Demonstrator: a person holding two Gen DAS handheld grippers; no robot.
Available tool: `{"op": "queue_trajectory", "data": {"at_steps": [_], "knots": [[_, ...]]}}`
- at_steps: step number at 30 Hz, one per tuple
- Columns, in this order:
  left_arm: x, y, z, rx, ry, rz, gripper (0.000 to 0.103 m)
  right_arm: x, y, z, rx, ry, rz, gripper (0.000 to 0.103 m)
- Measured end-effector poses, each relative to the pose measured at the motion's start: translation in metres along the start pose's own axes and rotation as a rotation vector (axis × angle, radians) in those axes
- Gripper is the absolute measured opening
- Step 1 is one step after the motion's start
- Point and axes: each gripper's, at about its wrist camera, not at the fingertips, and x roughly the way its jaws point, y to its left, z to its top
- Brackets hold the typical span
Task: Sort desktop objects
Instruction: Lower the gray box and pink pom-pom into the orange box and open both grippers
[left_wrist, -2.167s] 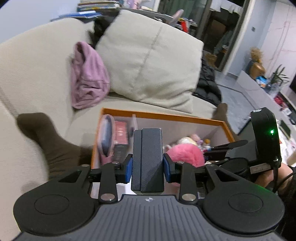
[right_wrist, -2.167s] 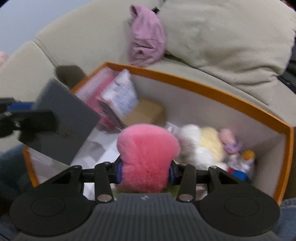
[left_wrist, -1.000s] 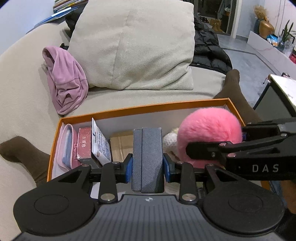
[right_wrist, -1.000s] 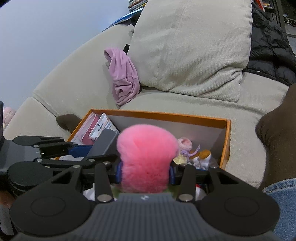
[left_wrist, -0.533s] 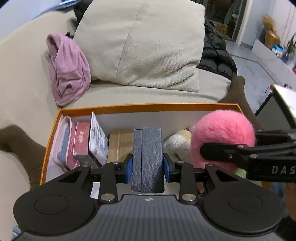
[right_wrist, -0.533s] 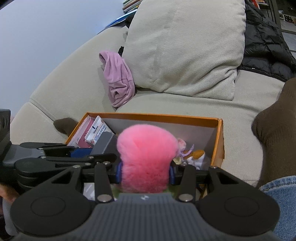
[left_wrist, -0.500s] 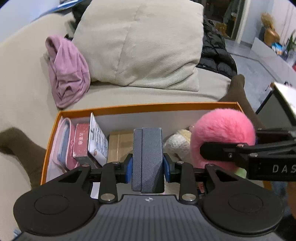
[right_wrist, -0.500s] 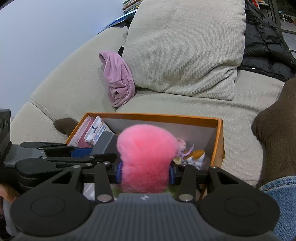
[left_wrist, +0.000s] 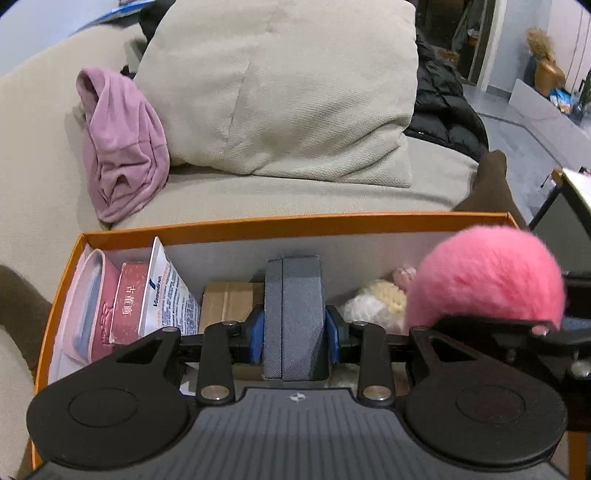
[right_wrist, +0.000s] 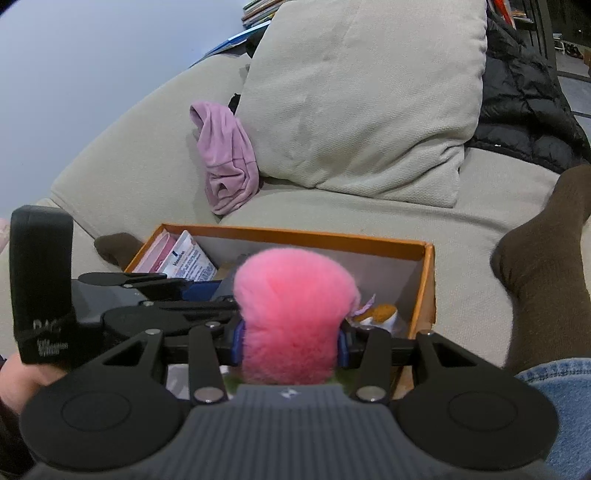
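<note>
A purple cloth (left_wrist: 122, 147) lies crumpled on the beige sofa (left_wrist: 33, 155), leaning against the left edge of a big cushion (left_wrist: 280, 88). A black jacket (left_wrist: 443, 107) is heaped behind the cushion's right side. In front of them an orange box (left_wrist: 280, 223) sits on the sofa seat, between a person's two brown-socked feet (right_wrist: 543, 258).

Inside the box, from the left wall inward, stand a pink case (left_wrist: 86, 302), a red packet (left_wrist: 127, 302) and a white Vaseline pack (left_wrist: 166, 295), all on edge and touching one another. Just right of them lies a brown carton (left_wrist: 227, 299).

The left gripper (left_wrist: 294, 332) is clamped on a grey pouch (left_wrist: 295, 317), held upright between its blue pads (left_wrist: 257, 334) over the middle of the box, just above the carton. In the right wrist view this gripper comes in from the left, held by a hand (right_wrist: 22, 376).

Right of the pouch a white and yellow plush (left_wrist: 376, 299) rests on the box floor, with a small orange toy (right_wrist: 380, 314) in the right corner.

The right gripper (right_wrist: 290, 343) squeezes a pink pompom (right_wrist: 291, 317) between its pads, holding it above the right half of the box, over the plush. A denim-clad leg (right_wrist: 561, 402) shows at the far right.
</note>
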Motion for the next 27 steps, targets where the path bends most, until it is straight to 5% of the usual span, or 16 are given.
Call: {"op": "queue_trajectory", "data": {"at_steps": [4, 6, 9, 14, 22, 27], "knots": [[-0.017, 0.007, 0.0, 0.007, -0.02, -0.055, 0.06, 0.0, 0.002, -0.001, -0.004, -0.001, 0.001, 0.046], [-0.032, 0.01, -0.002, 0.012, -0.046, -0.084, 0.06, -0.001, 0.0, 0.0, 0.008, 0.0, 0.009, 0.046], [-0.044, 0.015, -0.005, 0.012, -0.032, -0.131, 0.036, -0.003, 0.001, 0.0, 0.019, 0.004, 0.027, 0.046], [-0.029, 0.022, -0.01, -0.004, 0.017, -0.107, 0.02, -0.003, 0.009, -0.002, -0.011, 0.007, 0.042, 0.046], [-0.02, 0.027, -0.007, -0.021, -0.005, -0.125, 0.019, -0.001, 0.013, -0.003, -0.031, 0.018, 0.029, 0.047], [-0.048, 0.041, -0.011, -0.048, -0.042, -0.163, 0.019, -0.002, 0.021, -0.003, -0.059, 0.025, 0.07, 0.047]]}}
